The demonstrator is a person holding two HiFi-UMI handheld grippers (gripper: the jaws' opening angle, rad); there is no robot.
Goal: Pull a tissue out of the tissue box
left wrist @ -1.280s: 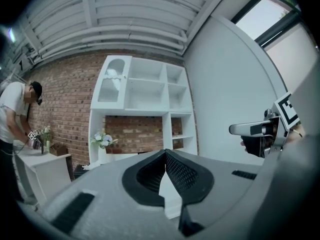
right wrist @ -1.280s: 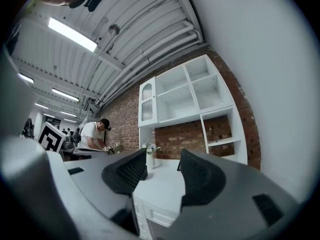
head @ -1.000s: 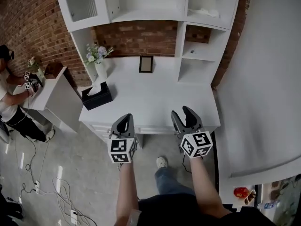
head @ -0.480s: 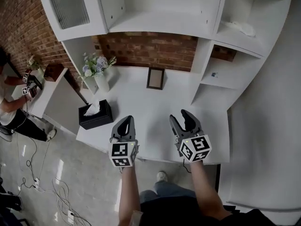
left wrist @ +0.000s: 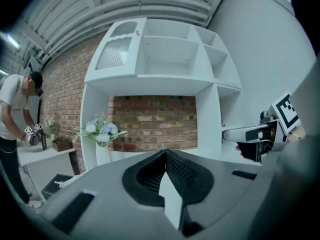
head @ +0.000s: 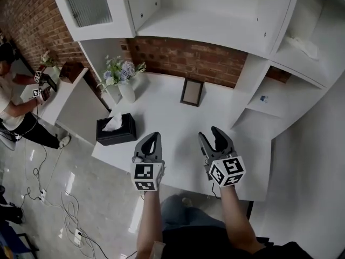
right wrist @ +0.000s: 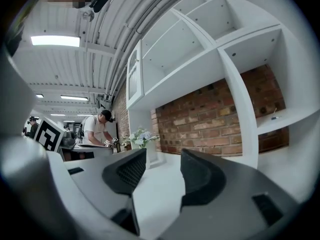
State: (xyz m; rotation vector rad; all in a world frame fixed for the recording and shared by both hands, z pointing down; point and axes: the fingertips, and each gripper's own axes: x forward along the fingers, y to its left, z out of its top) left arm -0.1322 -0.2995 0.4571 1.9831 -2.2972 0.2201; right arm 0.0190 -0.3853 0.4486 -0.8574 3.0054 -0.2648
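Note:
A black tissue box (head: 116,133) with a white tissue (head: 112,123) sticking up from its slot stands at the desk's front left corner. The box shows faintly at the lower left of the left gripper view (left wrist: 56,183). My left gripper (head: 153,138) hovers over the desk's front edge, right of the box and apart from it, its jaws meeting at the tips (left wrist: 165,153) with nothing between them. My right gripper (head: 211,134) floats further right, jaws spread (right wrist: 159,156) and empty.
A white vase of flowers (head: 125,85) and a picture frame (head: 192,92) stand at the back of the white desk (head: 172,112) before a brick wall. White shelves (head: 215,26) rise above. A person (head: 13,96) works at a side table on the left. Cables (head: 64,220) lie on the floor.
The view has closed in on the desk. Both grippers now hang over its front part instead of short of its edge. The tissue box sits nearer the left gripper. Jaw states unchanged.

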